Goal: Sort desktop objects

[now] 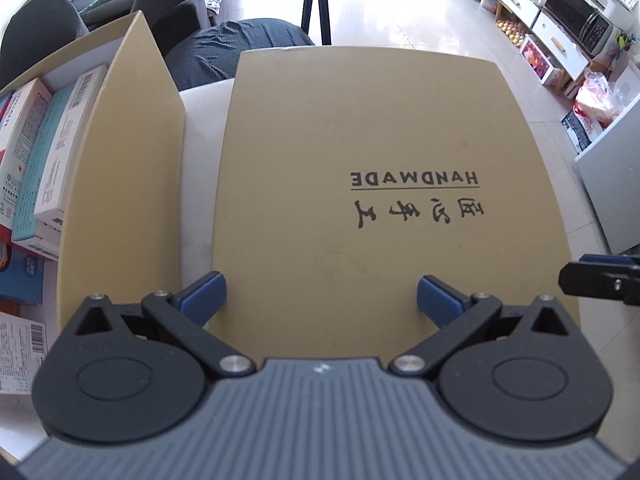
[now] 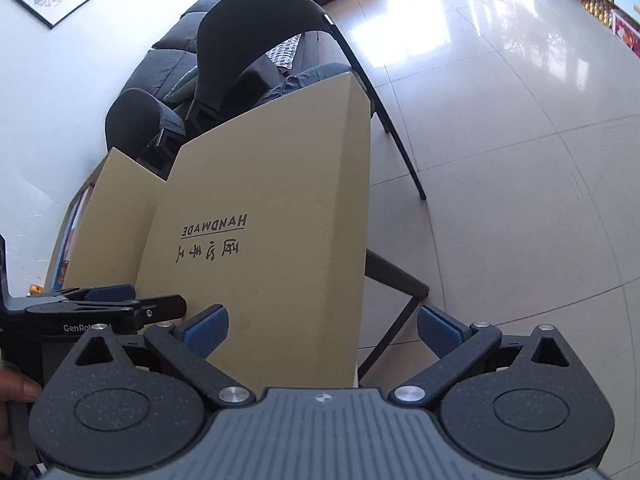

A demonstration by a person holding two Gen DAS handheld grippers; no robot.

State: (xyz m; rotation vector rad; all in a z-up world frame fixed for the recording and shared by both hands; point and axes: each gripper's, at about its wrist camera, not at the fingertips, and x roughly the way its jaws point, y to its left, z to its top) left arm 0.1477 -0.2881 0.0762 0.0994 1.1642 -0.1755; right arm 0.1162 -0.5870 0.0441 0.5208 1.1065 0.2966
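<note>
A flat tan lid (image 1: 360, 152) printed HANDMADE lies on the white table (image 1: 200, 140). My left gripper (image 1: 320, 300) is open over the lid's near edge, nothing held; its left finger is by the lid's left corner. The tan box (image 1: 120, 200) stands just left of the lid, open, with several small packages (image 1: 40, 152) inside. In the right wrist view my right gripper (image 2: 322, 330) is open at the lid's (image 2: 280, 220) near right corner, one finger over the lid, the other past the table edge. The left gripper (image 2: 100, 304) shows side-on beside the box (image 2: 108, 220).
A black chair (image 2: 260, 40) with a dark cushion stands behind the table, a grey sofa (image 2: 168, 52) beyond it. Tiled floor (image 2: 500, 160) lies right of the table edge. A low cabinet with a microwave (image 1: 576, 20) is far right. A person's hand (image 2: 16, 388) holds the left gripper.
</note>
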